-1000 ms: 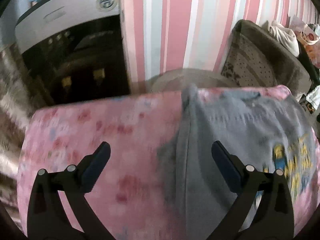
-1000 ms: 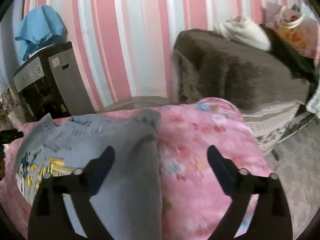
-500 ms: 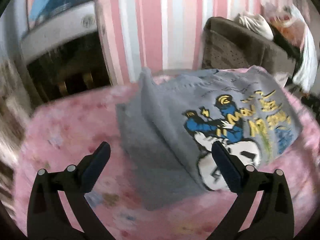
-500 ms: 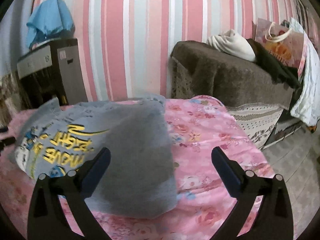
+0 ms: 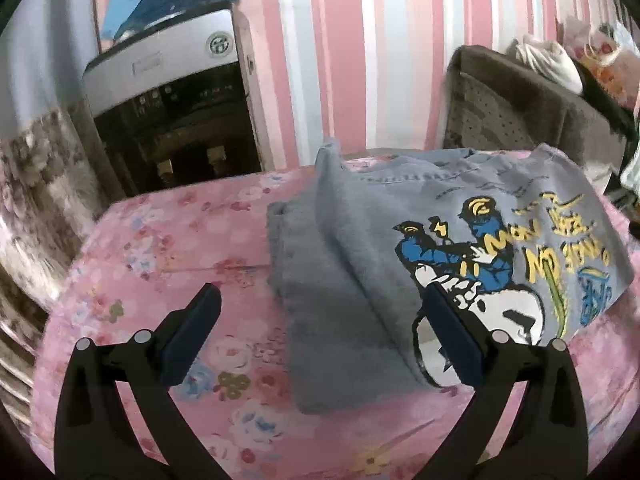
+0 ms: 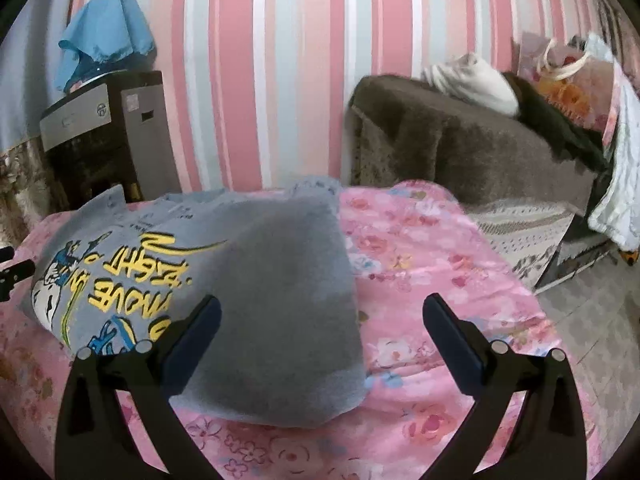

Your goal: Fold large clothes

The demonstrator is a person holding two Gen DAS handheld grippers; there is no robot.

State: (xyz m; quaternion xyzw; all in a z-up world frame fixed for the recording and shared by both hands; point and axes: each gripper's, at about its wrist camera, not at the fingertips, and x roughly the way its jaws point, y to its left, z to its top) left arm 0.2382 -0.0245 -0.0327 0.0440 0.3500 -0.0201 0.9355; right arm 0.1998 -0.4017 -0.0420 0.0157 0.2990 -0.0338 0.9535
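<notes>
The grey sweatshirt [image 5: 400,248] lies on the pink floral bed [image 5: 168,240] with both sides folded inward, so the left gripper [image 5: 320,340] and right gripper [image 6: 320,340] hover above it, spread wide and empty, probably ready for the next fold.

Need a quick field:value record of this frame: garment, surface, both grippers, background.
garment: grey sweatshirt, printed side up, both side panels folded in over the body
print: blue and yellow cartoon graphic with yellow lettering
surface: pink floral bedspread
left gripper: open, empty, above the left fold
right gripper: open, empty, above the right fold
background: striped pink wall; water dispenser under a blue cloth; brown sofa
</notes>
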